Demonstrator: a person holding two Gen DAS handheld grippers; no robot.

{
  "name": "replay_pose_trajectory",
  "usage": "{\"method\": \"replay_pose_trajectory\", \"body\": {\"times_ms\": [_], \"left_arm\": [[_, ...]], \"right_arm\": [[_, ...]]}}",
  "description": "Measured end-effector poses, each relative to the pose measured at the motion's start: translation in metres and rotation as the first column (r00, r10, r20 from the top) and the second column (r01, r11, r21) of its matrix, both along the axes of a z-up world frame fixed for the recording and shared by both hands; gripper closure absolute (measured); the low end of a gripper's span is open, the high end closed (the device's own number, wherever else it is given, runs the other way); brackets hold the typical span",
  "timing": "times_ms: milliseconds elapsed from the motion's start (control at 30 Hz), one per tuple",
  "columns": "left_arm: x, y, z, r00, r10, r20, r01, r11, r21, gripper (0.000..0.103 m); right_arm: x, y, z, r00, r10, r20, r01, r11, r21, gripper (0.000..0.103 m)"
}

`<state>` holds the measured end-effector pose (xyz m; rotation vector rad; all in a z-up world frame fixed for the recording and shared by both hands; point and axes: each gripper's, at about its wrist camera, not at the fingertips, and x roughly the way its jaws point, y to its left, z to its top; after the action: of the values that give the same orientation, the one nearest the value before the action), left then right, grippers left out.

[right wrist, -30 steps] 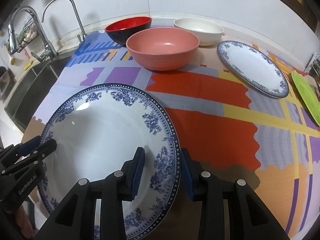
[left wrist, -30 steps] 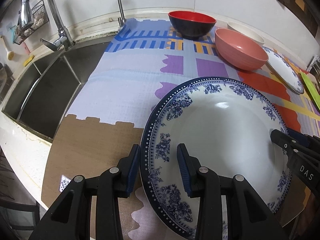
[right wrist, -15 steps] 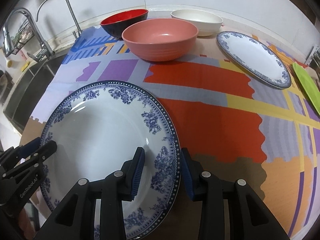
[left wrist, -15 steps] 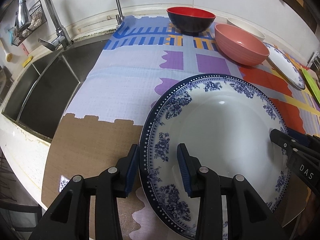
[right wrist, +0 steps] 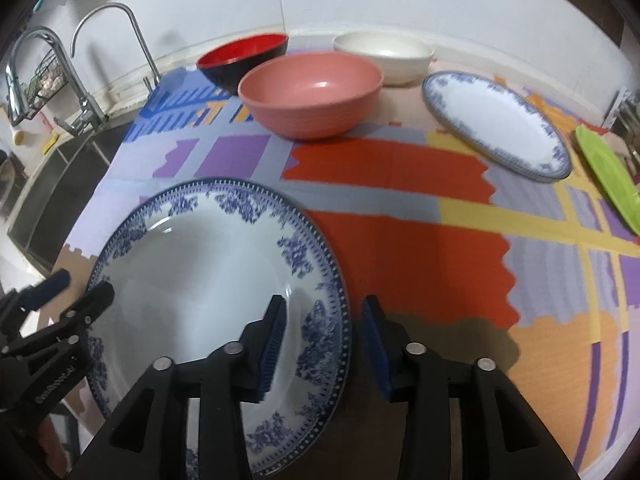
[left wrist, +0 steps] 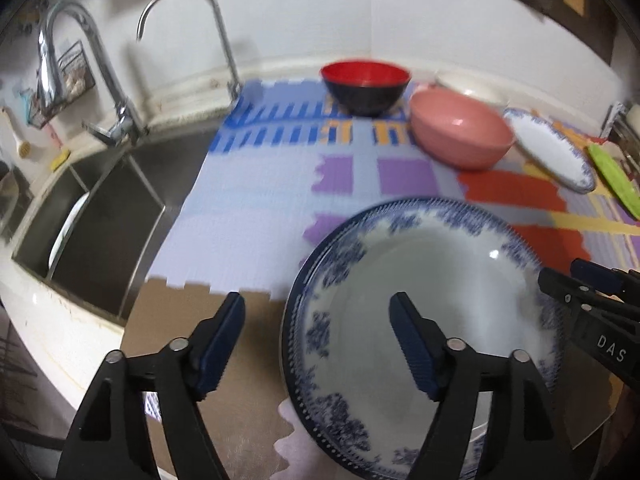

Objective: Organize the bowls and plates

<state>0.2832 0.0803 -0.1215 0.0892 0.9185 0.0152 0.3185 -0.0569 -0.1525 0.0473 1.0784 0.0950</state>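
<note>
Here, nearest first:

Left gripper (left wrist: 318, 336): fingers have just been spreading and now stand wide; the near-left rim of the big blue-and-white plate (left wrist: 420, 312) sits in the gap, touched by neither pad.

Right gripper (right wrist: 323, 340): fingers have just been easing apart and are narrowly parted, astride the plate's right rim, pads apparently just clear of it.

Plate: lying flat on the patterned mat (right wrist: 400, 248) at the near edge of the worktop, between the two grippers, released.

Farther dishes: pink bowl (right wrist: 310, 94), red-and-black bowl (right wrist: 244, 60) and white bowl (right wrist: 384, 58) at the back; the smaller blue-and-white plate (right wrist: 496, 124) and green plate (right wrist: 608, 176) back right.

Deciding relation: these lie well beyond the fingers; the right gripper is likely nearer.
</note>
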Motion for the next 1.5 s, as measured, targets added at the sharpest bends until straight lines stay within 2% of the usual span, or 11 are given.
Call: {"method": "replay_pose_trajectory", "body": {"times_ms": [167, 267, 467, 567, 667, 900, 1100, 1300, 1500], "left_arm": [[0.004, -0.018, 0.019, 0.996, -0.073, 0.042, 0.074, 0.997, -0.013, 0.011], [0.006, -0.035, 0.031, 0.99, -0.127, 0.064, 0.129, 0.991, -0.029, 0.009], [0.012, -0.075, 0.052, 0.974, -0.195, 0.115, 0.2, 0.979, -0.031, 0.001], [0.017, -0.093, 0.06, 0.968, -0.216, 0.126, 0.223, 0.974, -0.048, 0.001], [0.023, -0.119, 0.07, 0.96, -0.234, 0.152, 0.243, 0.969, -0.041, 0.001], [0.037, -0.167, 0.089, 0.945, -0.247, 0.214, 0.254, 0.967, -0.008, 0.001], [0.058, -0.202, 0.099, 0.946, -0.234, 0.225, 0.244, 0.97, -0.019, 0.001], [0.086, -0.233, 0.101, 0.954, -0.22, 0.205, 0.23, 0.973, -0.028, 0.001], [0.123, -0.259, 0.099, 0.968, -0.198, 0.156, 0.206, 0.978, -0.038, 0.001]], "right_arm": [[-0.006, -0.013, 0.021, 0.998, -0.035, 0.058, 0.036, 0.999, -0.004, 0.052], [-0.009, -0.028, 0.033, 0.993, -0.076, 0.088, 0.076, 0.997, 0.001, 0.045], [-0.011, -0.061, 0.05, 0.985, -0.123, 0.121, 0.125, 0.992, -0.007, 0.043], [-0.01, -0.082, 0.058, 0.98, -0.15, 0.133, 0.156, 0.987, -0.035, 0.037], [-0.006, -0.104, 0.064, 0.975, -0.168, 0.143, 0.177, 0.983, -0.054, 0.037], [0.01, -0.157, 0.076, 0.965, -0.205, 0.163, 0.212, 0.977, -0.029, 0.037], [0.029, -0.193, 0.086, 0.96, -0.21, 0.186, 0.221, 0.975, -0.037, 0.037], [0.061, -0.227, 0.09, 0.961, -0.191, 0.197, 0.203, 0.978, -0.041, 0.037], [0.104, -0.255, 0.09, 0.975, -0.145, 0.17, 0.155, 0.987, -0.041, 0.037]]}}
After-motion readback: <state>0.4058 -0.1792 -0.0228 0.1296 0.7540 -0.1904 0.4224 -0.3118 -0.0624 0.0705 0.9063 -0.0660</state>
